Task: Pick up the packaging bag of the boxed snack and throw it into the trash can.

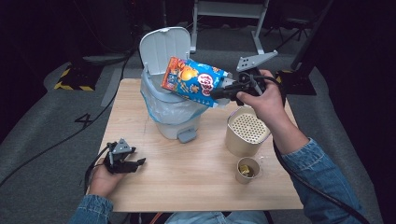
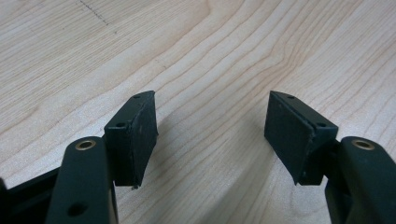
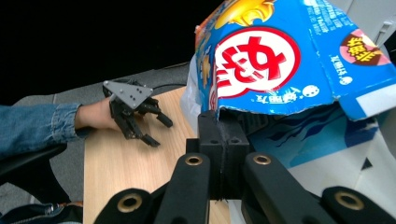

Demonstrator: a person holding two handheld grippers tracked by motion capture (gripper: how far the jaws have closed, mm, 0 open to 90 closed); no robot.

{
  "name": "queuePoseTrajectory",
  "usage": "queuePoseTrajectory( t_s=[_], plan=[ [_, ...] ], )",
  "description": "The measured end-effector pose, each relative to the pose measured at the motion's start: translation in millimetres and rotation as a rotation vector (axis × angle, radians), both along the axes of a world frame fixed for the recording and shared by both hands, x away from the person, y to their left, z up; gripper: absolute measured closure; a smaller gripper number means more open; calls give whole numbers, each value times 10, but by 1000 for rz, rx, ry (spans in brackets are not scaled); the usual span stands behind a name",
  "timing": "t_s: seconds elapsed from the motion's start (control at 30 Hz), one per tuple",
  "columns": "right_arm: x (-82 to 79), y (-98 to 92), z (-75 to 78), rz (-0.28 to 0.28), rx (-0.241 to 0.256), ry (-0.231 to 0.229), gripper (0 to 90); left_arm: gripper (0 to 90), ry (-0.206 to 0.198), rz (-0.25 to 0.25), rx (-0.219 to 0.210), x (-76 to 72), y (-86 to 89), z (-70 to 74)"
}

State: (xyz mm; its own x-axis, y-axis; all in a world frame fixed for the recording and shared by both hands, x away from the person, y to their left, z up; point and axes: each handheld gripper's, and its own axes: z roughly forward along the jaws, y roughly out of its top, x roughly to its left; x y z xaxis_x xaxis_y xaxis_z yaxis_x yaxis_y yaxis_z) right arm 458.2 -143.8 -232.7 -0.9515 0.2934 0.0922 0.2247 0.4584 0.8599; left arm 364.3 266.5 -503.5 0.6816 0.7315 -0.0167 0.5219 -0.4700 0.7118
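Three containers stand on the pale wooden tabletop (image 1: 196, 182): a grey pedal bin with a clear liner (image 1: 175, 109), its lid raised; a tall gold tin with a perforated top (image 1: 246, 131); and a small gold cup (image 1: 247, 170) holding something yellowish. Over the bin's mouth, tilted, hangs the blue and orange snack bag (image 1: 195, 80), one edge pinched by the closed fingers of the right gripper (image 1: 219, 93), hand outstretched. The left gripper (image 1: 139, 163) rests low near the tabletop's front left edge, fingers (image 2: 133, 135) spread apart, holding nothing.
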Motion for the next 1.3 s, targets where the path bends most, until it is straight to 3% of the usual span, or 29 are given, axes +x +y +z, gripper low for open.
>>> queuePoseTrajectory(
  t_s=[0.2, 0.37, 0.77, 0.83, 0.97, 1.17, 1.3],
  plan=[
    [114, 116, 1, -23, 6, 19, 864, 348, -1, 0, -1, 1, 0, 0],
    [169, 193, 15, -40, 14, 9, 738, 348, -2, -1, -1, 2, 0, -1],
    [202, 290, 47, -82, 29, -47, 488, 348, -3, -3, 0, 5, 1, 0],
    [217, 322, 101, -107, 32, -75, 428, 348, -2, -3, 0, 6, 1, 0],
    [234, 344, 150, -119, 28, -96, 408, 348, -3, -3, 0, 6, 1, 0],
    [229, 395, 193, -142, -60, -103, 332, 348, -3, -2, 0, 5, 1, -1],
    [195, 364, 208, -133, -33, -118, 336, 348, -3, -3, 1, 6, 1, 0]
  ],
)
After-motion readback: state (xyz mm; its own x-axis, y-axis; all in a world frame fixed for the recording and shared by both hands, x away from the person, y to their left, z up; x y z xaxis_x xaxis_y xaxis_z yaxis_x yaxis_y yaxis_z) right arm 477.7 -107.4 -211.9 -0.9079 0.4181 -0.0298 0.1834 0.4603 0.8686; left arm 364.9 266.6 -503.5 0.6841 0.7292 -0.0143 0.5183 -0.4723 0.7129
